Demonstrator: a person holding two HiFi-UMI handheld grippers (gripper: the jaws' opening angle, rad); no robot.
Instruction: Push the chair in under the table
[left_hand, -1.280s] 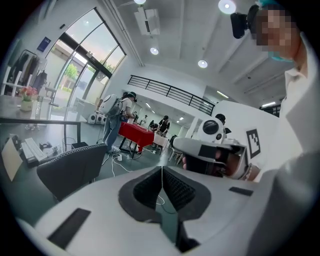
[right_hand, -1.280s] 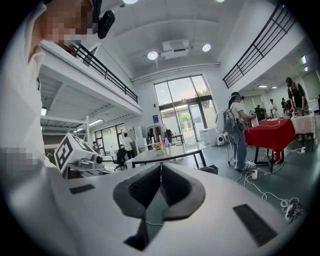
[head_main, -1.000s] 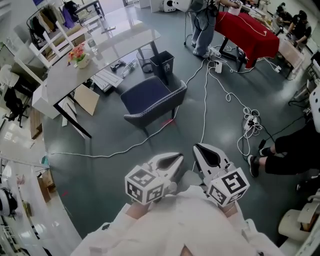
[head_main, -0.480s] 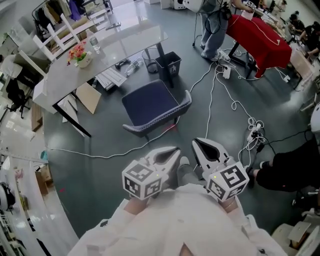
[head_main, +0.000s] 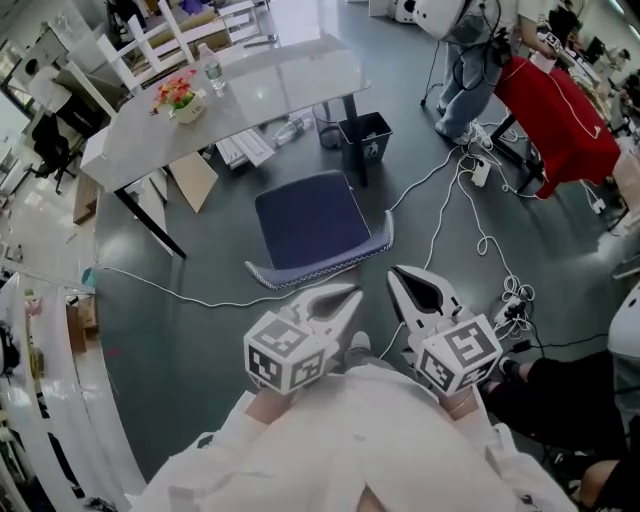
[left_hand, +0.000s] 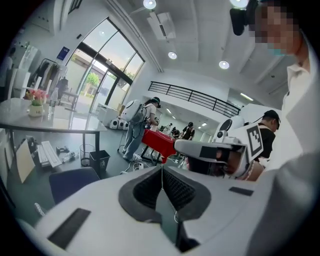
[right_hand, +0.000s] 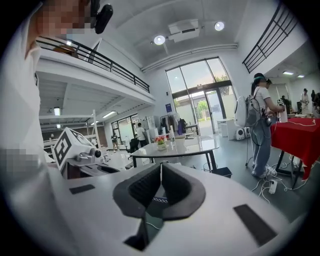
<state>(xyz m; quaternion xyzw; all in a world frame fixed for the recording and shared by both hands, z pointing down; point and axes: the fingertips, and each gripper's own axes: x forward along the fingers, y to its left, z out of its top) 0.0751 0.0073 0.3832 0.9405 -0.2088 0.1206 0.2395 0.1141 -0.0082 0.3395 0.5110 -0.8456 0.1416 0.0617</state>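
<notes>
Grey table (head_main: 270, 90): flower pot (head_main: 182, 98) and water bottle (head_main: 211, 72) side by side toward one end. Dark floor (head_main: 180, 350): blue chair (head_main: 310, 225) just outside the table, black bin (head_main: 366, 138) by the table's leg, white cables (head_main: 512, 292) trailing across

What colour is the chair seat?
The chair seat is dark navy blue; it shows best in the head view.

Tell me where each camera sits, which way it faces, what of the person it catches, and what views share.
Head view: on the person's head, looking steeply down at the chair before the table; shows white sleeves, left gripper, right gripper.
Left gripper view: on the left gripper, along its shut jaws toward the red-draped table; right gripper alongside.
Right gripper view: on the right gripper, along its shut jaws toward the table; left gripper alongside.
Shared: all three show the table.
</notes>
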